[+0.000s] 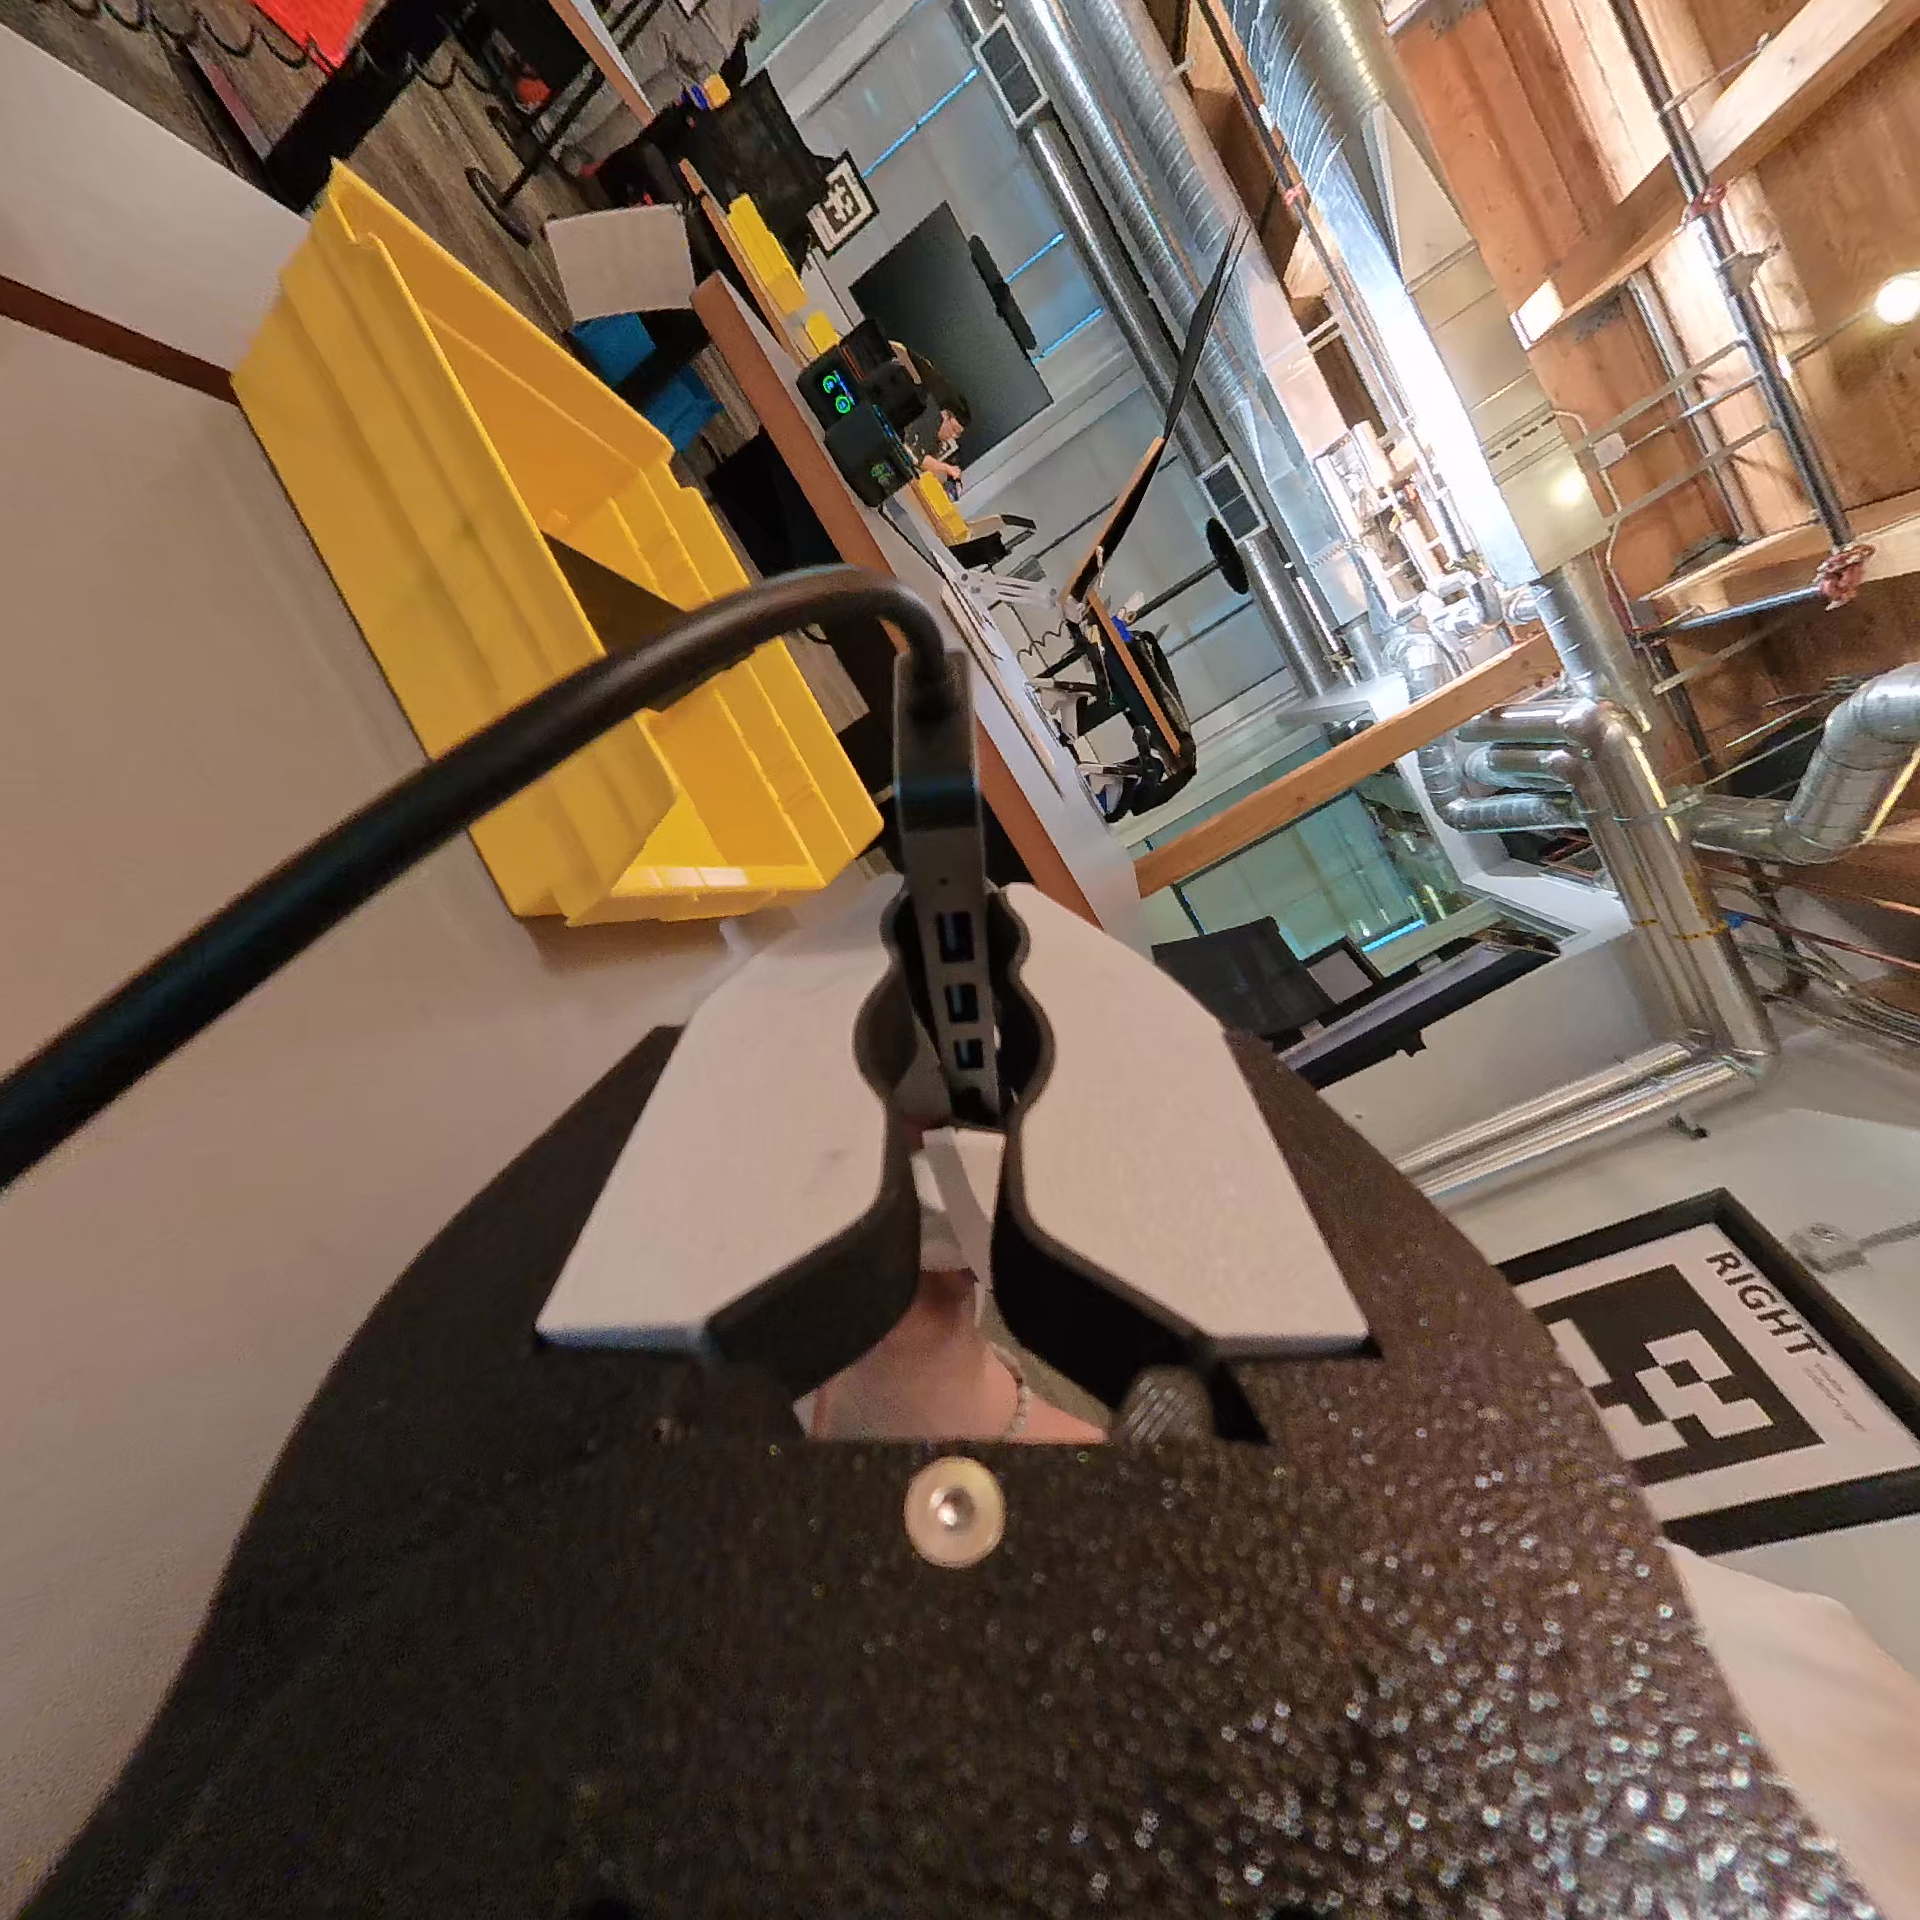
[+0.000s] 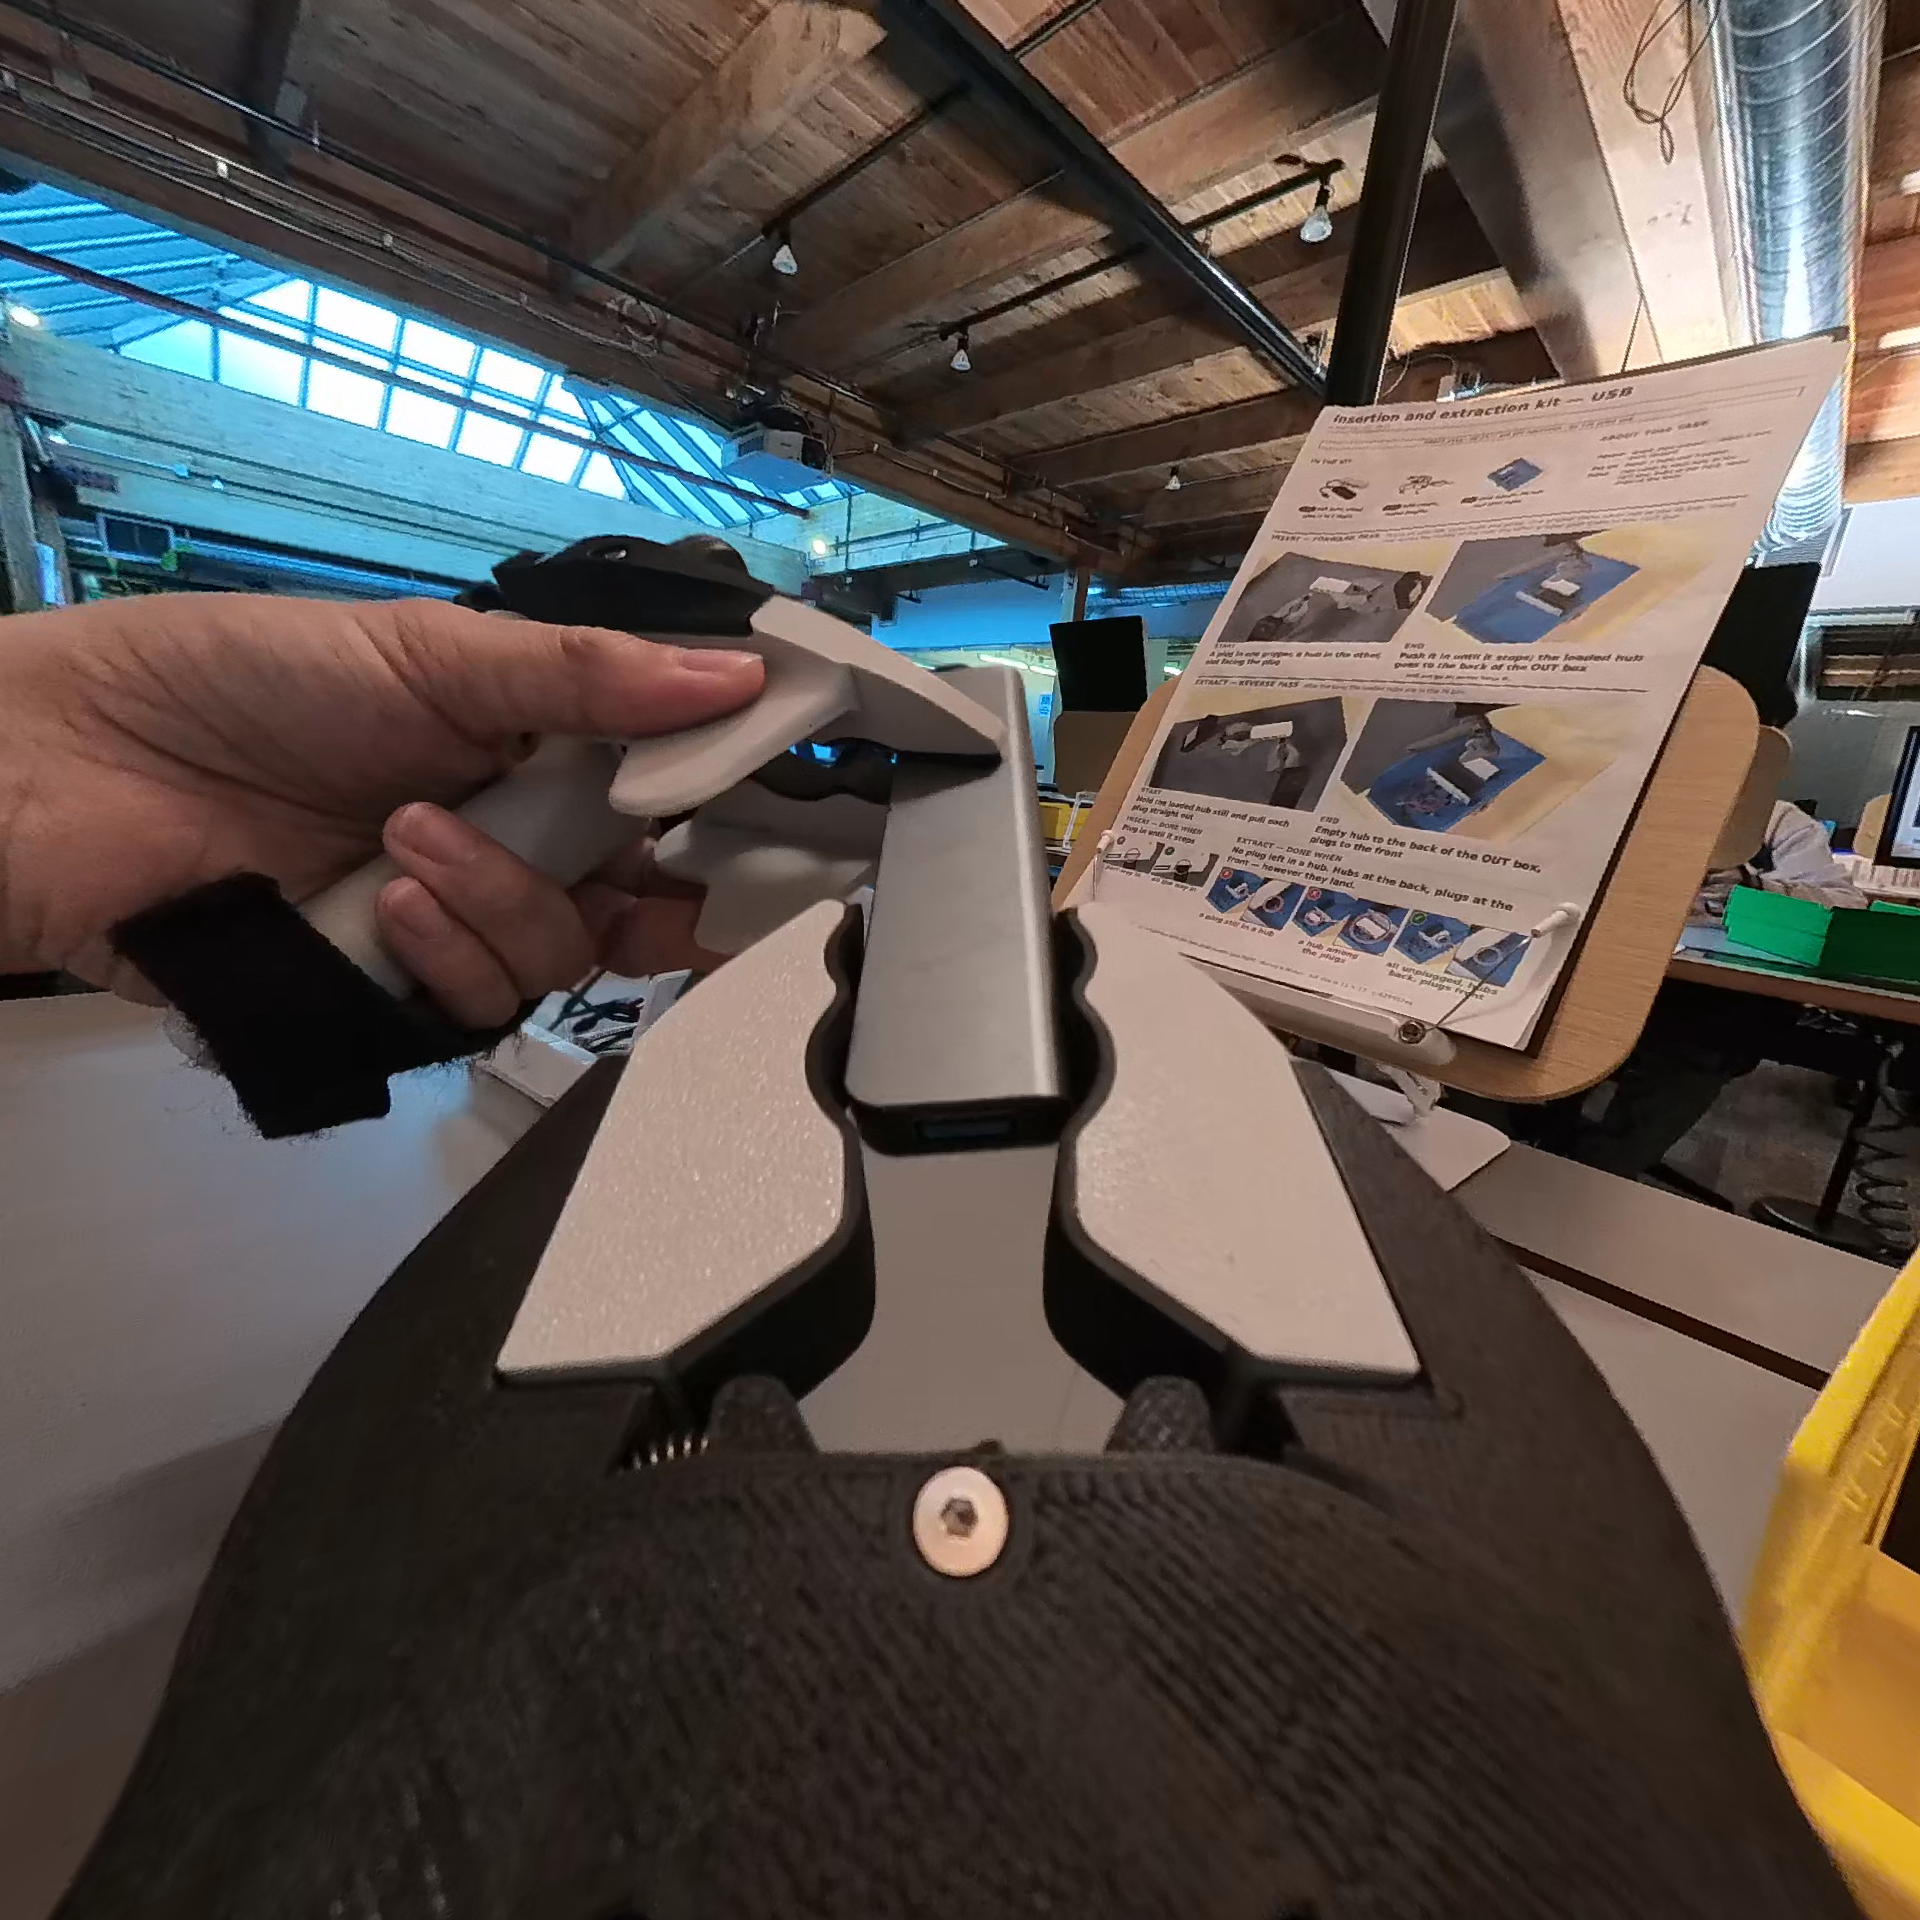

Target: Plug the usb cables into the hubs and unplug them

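A dark grey USB hub (image 1: 935, 810) stands edge-on between the fingers of my left gripper (image 1: 951, 914), which is shut on it. Several blue ports show on its narrow side. Its black cable (image 1: 416, 821) leaves the far end and curves away to the left. In the right wrist view the same hub (image 2: 956, 987) lies flat between the fingers of my right gripper (image 2: 956, 925), which press its two sides. A blue port faces me on its near end. The left gripper (image 2: 914, 810), held by a hand (image 2: 312, 727), clamps the hub's far part.
A yellow bin (image 1: 468, 520) sits on the pale table (image 1: 156, 727) to the left, and its corner also shows in the right wrist view (image 2: 1849, 1558). A printed sheet on a wooden stand (image 2: 1455, 727) is at the right. The right gripper's tag (image 1: 1704, 1392) shows low right. Both grippers' tips are close together, under 4 cm apart.
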